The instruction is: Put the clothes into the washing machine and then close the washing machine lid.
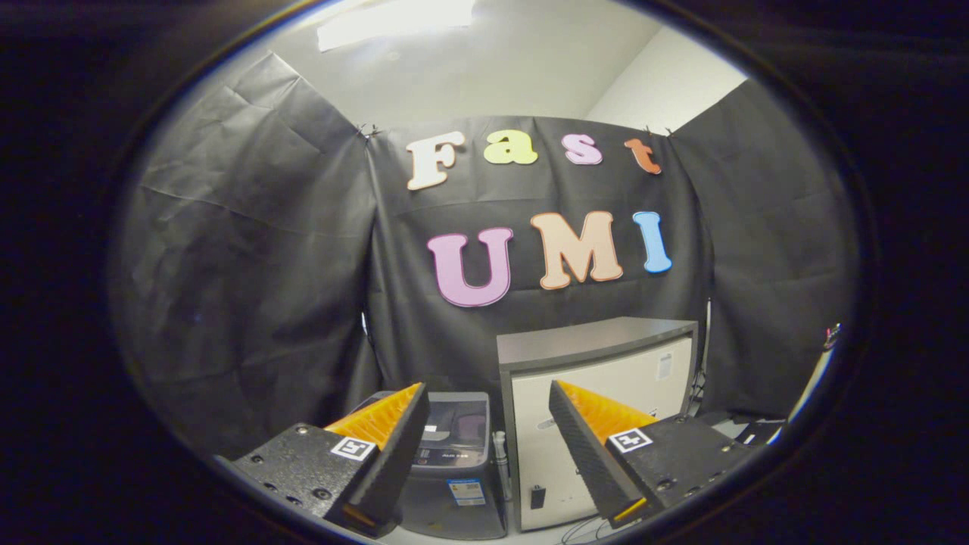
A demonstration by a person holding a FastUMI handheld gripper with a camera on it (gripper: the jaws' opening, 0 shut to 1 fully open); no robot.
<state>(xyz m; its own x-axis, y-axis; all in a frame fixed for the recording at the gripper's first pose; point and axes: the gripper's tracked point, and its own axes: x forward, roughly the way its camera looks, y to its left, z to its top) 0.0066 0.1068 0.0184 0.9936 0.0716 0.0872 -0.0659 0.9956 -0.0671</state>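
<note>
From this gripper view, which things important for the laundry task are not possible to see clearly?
- Washing machine: left side hidden behind one finger of the open, empty gripper.
- Its lid: appears down, but open or closed cannot be told for sure.
- White cabinet beside the machine: lower right front hidden by the other finger.
- Labels on both: too small to read.
</note>
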